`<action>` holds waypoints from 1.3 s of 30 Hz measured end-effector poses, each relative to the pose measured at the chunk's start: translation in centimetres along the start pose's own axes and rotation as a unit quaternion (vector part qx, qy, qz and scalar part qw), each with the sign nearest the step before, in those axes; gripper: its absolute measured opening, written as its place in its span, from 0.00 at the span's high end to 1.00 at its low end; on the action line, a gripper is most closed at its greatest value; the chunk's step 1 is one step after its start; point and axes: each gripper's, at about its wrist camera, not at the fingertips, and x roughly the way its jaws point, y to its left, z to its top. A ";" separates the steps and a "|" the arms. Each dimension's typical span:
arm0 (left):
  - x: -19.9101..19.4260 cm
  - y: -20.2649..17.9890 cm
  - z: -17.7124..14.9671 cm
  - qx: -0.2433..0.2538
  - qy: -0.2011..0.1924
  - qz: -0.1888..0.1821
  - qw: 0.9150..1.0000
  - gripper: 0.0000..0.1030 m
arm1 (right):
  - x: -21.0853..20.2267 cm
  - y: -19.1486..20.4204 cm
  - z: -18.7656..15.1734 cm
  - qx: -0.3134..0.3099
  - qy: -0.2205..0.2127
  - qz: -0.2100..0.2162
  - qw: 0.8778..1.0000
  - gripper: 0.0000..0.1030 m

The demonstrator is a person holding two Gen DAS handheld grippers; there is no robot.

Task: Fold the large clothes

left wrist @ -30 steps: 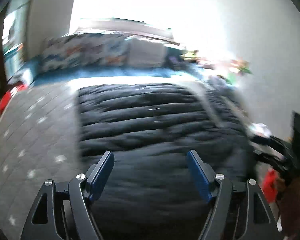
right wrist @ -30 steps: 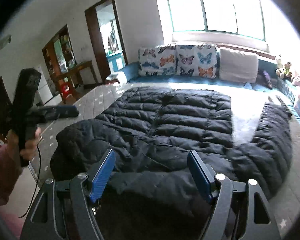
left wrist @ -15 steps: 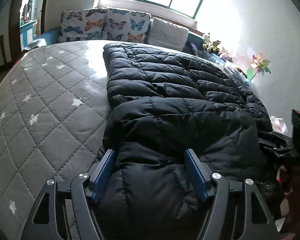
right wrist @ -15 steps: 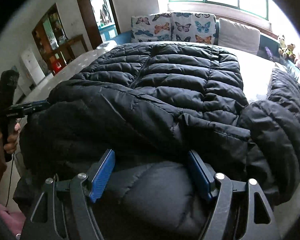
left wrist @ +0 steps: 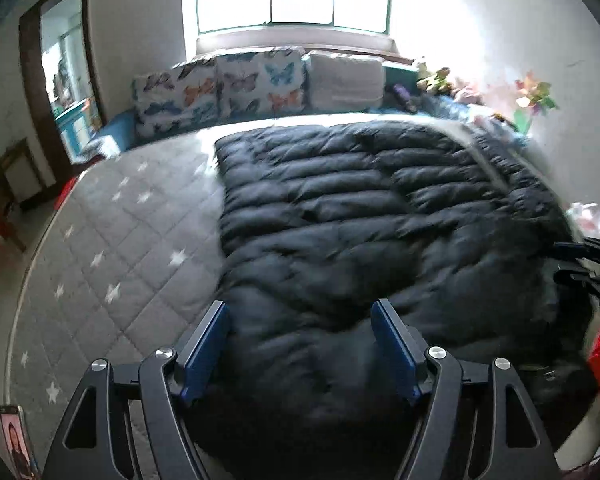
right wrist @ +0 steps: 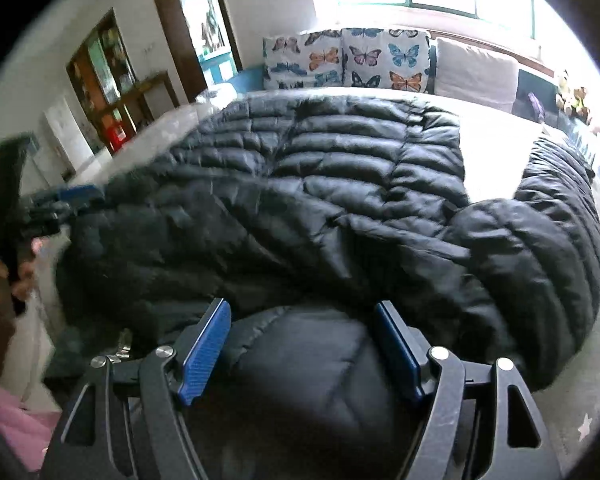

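Observation:
A large black puffer jacket [left wrist: 360,220] lies spread on the grey star-quilted bed [left wrist: 120,240]. My left gripper [left wrist: 300,308] hovers over the jacket's near left edge, jaws wide and opening, with fabric lying between the fingers but not pinched. In the right wrist view the same jacket [right wrist: 320,200] fills the frame, one sleeve [right wrist: 540,240] curling along the right. My right gripper [right wrist: 302,307] stands open at the near hem, a bulge of fabric between its blue pads. Each gripper shows at the edge of the other's view, the left gripper [right wrist: 60,200] in a hand.
Butterfly pillows [left wrist: 240,88] and a white cushion [left wrist: 344,80] line the bed's far side under a bright window. Toys and a paper flower [left wrist: 534,100] sit at the far right. A doorway [right wrist: 200,32] and a wooden cabinet [right wrist: 104,64] stand to the left. A phone [left wrist: 14,440] lies at the near left corner.
Both grippers have sunk toward the jacket's near edge, which now looms larger. The left view swung sideways and back toward the window. The jaws look about as wide as before.

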 end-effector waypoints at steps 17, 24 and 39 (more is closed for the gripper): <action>5.8 -14.9 3.2 0.117 0.085 -0.112 0.983 0.25 | -0.9 -26.4 -3.3 0.286 -0.027 -0.065 0.956 0.21; 7.8 -18.6 3.9 0.140 0.103 -0.129 0.976 0.25 | 1.4 -30.0 -2.3 0.336 -0.066 0.029 0.939 0.21; 7.6 -20.2 6.2 0.123 0.106 -0.177 0.971 0.25 | 3.4 -33.1 1.2 0.370 -0.112 0.104 0.917 0.82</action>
